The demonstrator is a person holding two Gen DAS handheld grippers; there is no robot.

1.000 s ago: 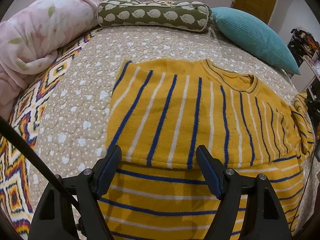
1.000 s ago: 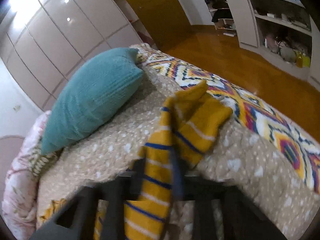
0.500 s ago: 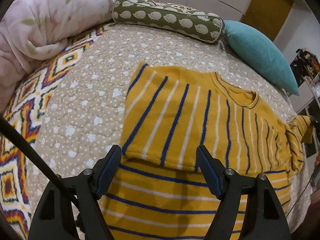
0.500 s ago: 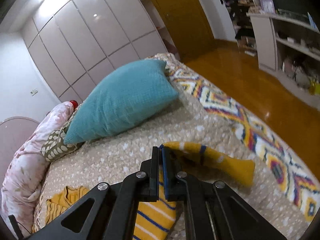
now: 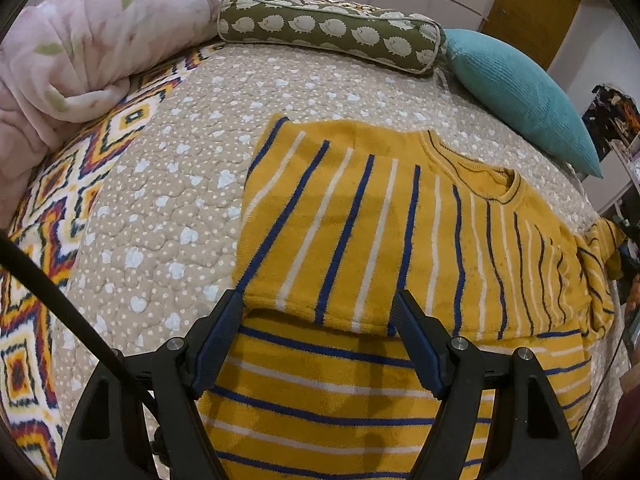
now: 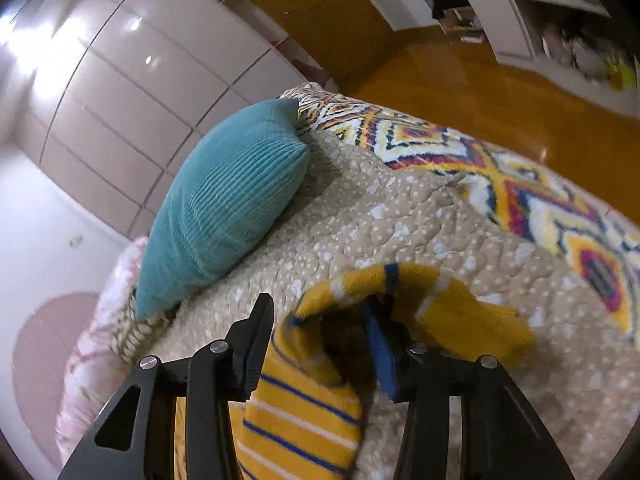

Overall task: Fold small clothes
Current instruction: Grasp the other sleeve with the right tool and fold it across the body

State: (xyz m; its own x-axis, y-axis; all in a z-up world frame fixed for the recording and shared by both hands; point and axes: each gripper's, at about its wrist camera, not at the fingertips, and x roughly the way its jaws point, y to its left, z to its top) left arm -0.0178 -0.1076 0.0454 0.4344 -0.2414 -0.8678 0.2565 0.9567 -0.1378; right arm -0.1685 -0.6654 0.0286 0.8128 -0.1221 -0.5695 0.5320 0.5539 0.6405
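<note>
Fingers of the left gripper (image 5: 318, 312) stand wide apart and hold nothing. They hang just over the yellow knitted sweater with blue and white stripes (image 5: 384, 240). One sleeve is folded across the sweater's body, and its cuff edge lies right between the two blue pads.

The right gripper (image 6: 320, 320) is open too. The other yellow striped sleeve (image 6: 304, 396) lies bunched between its fingers and curls over the right finger. I cannot tell if the pads touch the cloth. This sleeve is a bit blurry.

The sweater lies flat on the beige quilted bedcover with white dots (image 5: 168, 200), near the middle of the bed, with its neck hole toward the pillows.

At the head edge of the bed sits a long green bolster pillow with white hedgehogs (image 5: 328, 32). Just beside it, toward the far right corner, leans a teal ribbed cushion (image 5: 520, 92). A pink flowery duvet (image 5: 88, 40) is piled up at the far left corner. A bright zigzag patterned blanket (image 5: 36, 264) shows along the left edge of the bed and the right edge as well. Pale wardrobe doors (image 6: 132, 92) stand behind the bed.
</note>
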